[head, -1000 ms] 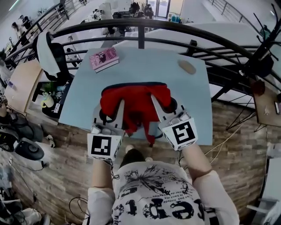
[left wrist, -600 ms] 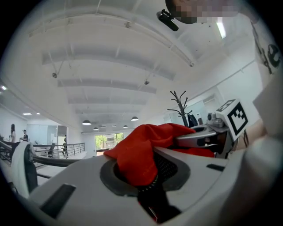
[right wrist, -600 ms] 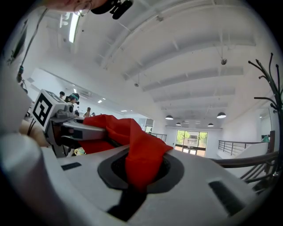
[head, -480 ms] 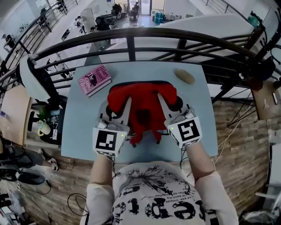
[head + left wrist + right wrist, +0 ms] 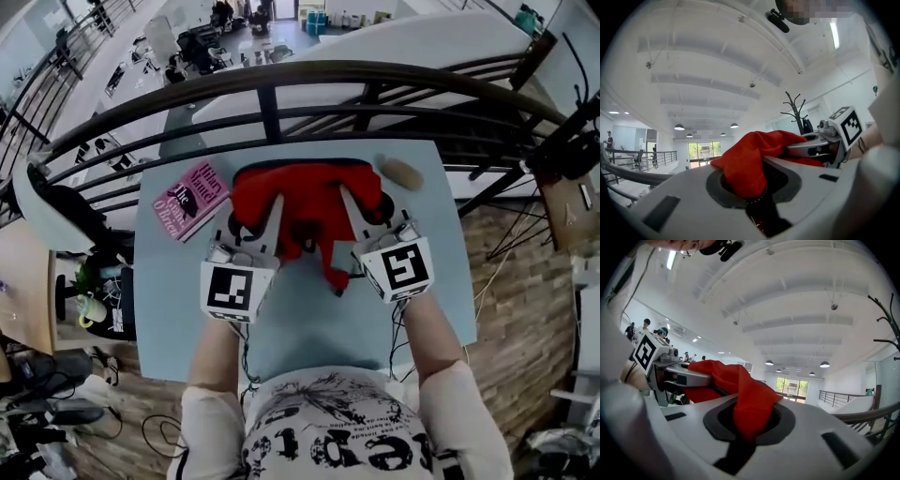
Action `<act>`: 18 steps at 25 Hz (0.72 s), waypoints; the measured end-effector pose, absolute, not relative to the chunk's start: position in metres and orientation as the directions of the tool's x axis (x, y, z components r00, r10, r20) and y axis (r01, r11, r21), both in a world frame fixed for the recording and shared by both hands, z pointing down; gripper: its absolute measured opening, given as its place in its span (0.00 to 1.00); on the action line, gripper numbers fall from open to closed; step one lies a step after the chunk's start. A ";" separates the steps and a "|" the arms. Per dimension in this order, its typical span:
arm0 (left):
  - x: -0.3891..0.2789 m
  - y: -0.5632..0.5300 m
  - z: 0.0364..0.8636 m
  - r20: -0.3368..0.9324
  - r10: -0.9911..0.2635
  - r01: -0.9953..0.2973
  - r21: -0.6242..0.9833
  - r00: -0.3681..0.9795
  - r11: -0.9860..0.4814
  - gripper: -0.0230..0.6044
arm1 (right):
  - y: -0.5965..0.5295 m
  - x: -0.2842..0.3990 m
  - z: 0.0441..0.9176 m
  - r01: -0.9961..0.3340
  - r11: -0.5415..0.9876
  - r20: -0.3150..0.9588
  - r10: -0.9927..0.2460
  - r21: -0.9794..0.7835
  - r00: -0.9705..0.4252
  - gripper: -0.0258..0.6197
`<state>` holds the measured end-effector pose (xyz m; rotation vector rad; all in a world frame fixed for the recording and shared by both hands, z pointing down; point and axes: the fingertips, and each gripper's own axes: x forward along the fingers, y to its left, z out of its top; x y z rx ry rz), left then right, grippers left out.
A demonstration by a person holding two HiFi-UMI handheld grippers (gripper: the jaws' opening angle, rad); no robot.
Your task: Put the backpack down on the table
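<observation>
A red backpack (image 5: 309,202) hangs over the far half of the light blue table (image 5: 309,319), held up between both grippers. My left gripper (image 5: 272,204) is shut on its left side, and red fabric (image 5: 745,164) bulges out between the jaws in the left gripper view. My right gripper (image 5: 349,199) is shut on the right side, with red fabric (image 5: 750,404) pinched the same way in the right gripper view. A strap dangles from the bag toward the tabletop. Whether the bag's bottom touches the table is hidden.
A pink book (image 5: 190,200) lies at the table's far left. A tan oval object (image 5: 402,172) rests at the far right corner. A black curved railing (image 5: 300,80) runs just beyond the table's far edge, with a drop behind it.
Both grippers carried the backpack forward, from the table's near edge to over its far half. The book and oval object now lie level with the bag.
</observation>
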<state>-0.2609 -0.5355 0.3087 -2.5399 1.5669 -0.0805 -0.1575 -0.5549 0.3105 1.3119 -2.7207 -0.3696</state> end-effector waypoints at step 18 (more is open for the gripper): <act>-0.280 -0.558 0.391 0.064 -0.833 -0.826 -0.108 0.550 -0.553 0.15 | -0.572 -0.176 0.397 -0.785 0.592 0.109 -0.806 0.183 -0.582 0.12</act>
